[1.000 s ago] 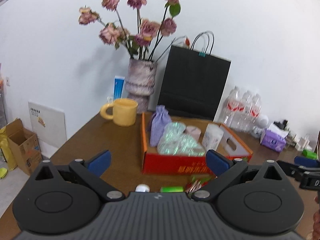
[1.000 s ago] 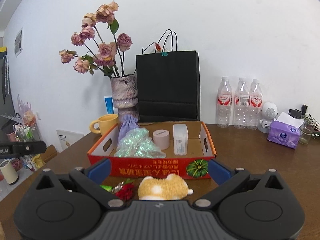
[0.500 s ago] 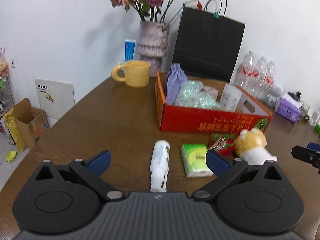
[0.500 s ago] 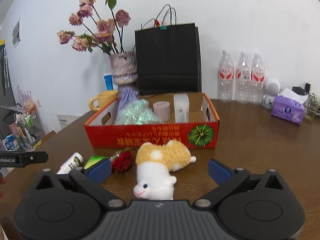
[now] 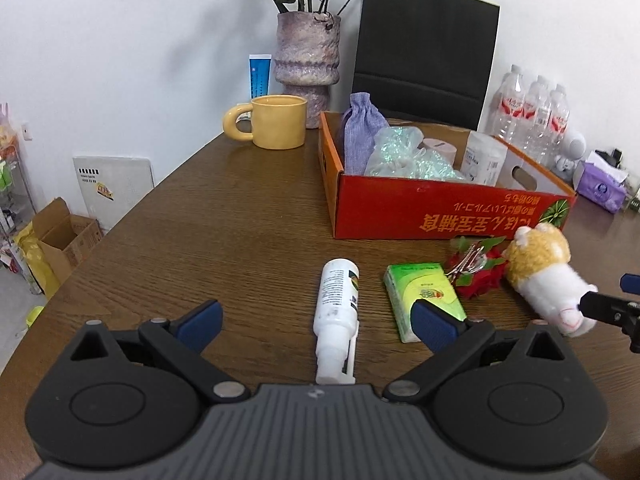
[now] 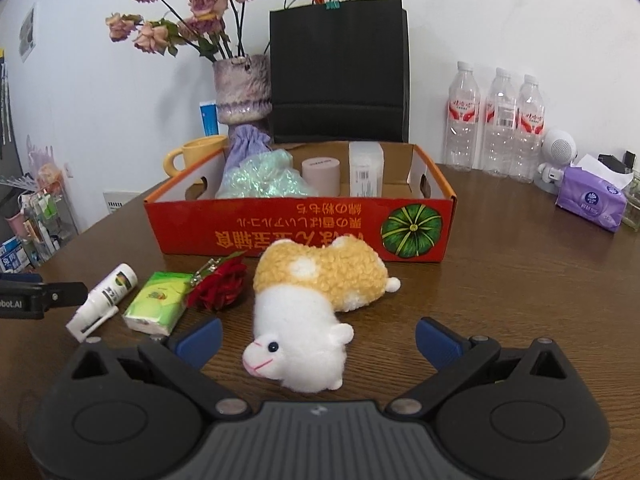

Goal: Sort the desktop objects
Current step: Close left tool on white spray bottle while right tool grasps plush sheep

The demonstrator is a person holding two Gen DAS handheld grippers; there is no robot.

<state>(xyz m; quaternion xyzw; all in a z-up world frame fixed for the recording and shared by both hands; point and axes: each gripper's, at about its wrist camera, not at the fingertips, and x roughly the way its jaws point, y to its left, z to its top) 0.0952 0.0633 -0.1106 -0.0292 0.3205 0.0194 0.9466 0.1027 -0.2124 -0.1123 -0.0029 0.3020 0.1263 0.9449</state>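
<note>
A red cardboard box [image 5: 440,208] [image 6: 280,228] stands on the brown table and holds a purple pouch [image 5: 360,128], a shiny bag, a pink roll and a white container. In front of it lie a white spray bottle [image 5: 336,312] [image 6: 104,296], a green tissue pack [image 5: 424,300] [image 6: 158,304], a red fabric rose [image 5: 480,274] [image 6: 220,288] and a plush sheep [image 5: 548,276] [image 6: 316,308]. My left gripper [image 5: 316,322] is open, its fingers either side of the bottle. My right gripper [image 6: 318,334] is open, its fingers either side of the sheep's head.
A yellow mug [image 5: 276,120], a vase of dried roses [image 5: 308,52], a black paper bag [image 5: 424,52], three water bottles [image 6: 496,120] and a purple tissue pack [image 6: 592,200] stand along the back. The table's left edge [image 5: 120,216] drops to boxes on the floor.
Both grippers tilted downward and lowered toward the table. The loose items in front of the box came into full view, the bottle between the left fingers and the sheep between the right.
</note>
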